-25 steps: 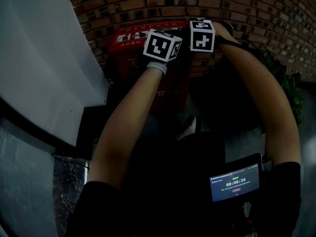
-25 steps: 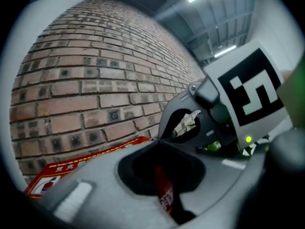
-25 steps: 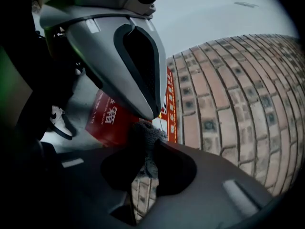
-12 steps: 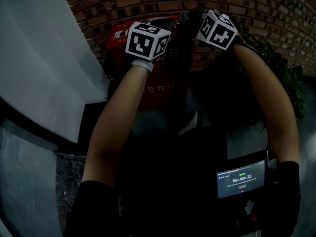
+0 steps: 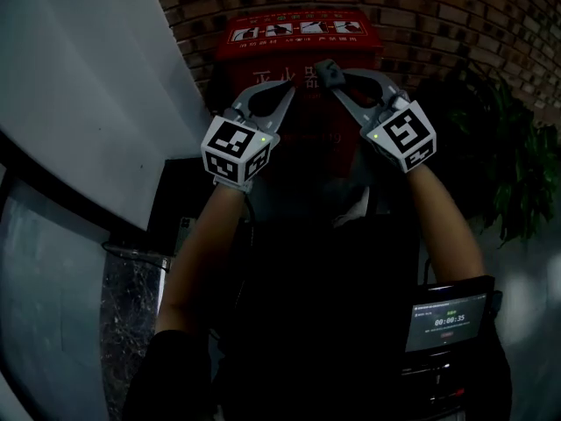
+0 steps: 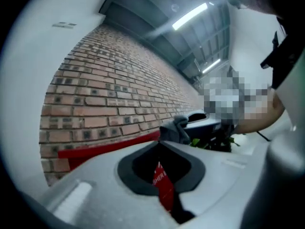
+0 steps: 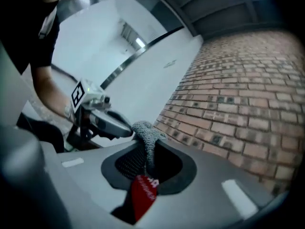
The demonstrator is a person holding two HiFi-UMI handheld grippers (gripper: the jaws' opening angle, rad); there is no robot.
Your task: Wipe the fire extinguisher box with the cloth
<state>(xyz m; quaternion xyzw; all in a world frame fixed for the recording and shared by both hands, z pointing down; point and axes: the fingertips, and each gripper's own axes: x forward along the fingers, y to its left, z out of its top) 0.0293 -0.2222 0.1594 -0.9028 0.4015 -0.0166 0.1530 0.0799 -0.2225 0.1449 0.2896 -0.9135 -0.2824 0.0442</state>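
The red fire extinguisher box [image 5: 298, 33] stands against the brick wall at the top middle of the head view. Both grippers point up at its front face. My right gripper [image 5: 327, 70] is shut on a small grey knitted cloth [image 5: 325, 75], which bunches out of its tips [image 7: 145, 136]. My left gripper [image 5: 290, 87] is shut, its tip just left of the cloth [image 6: 175, 128]; whether it touches the cloth I cannot tell. Red box surface shows through the left jaws' window [image 6: 163, 185] and the right jaws' window [image 7: 142, 194].
A brick wall [image 5: 438, 16] runs behind the box. A white curved wall [image 5: 79, 95] rises at the left, and a leafy plant [image 5: 504, 165] stands at the right. A device with a lit screen [image 5: 447, 321] hangs at the person's waist.
Both grippers have come down from the top of the box and now sit lower in front of its face, tips close together. The head view has tilted, so more of the box shows.
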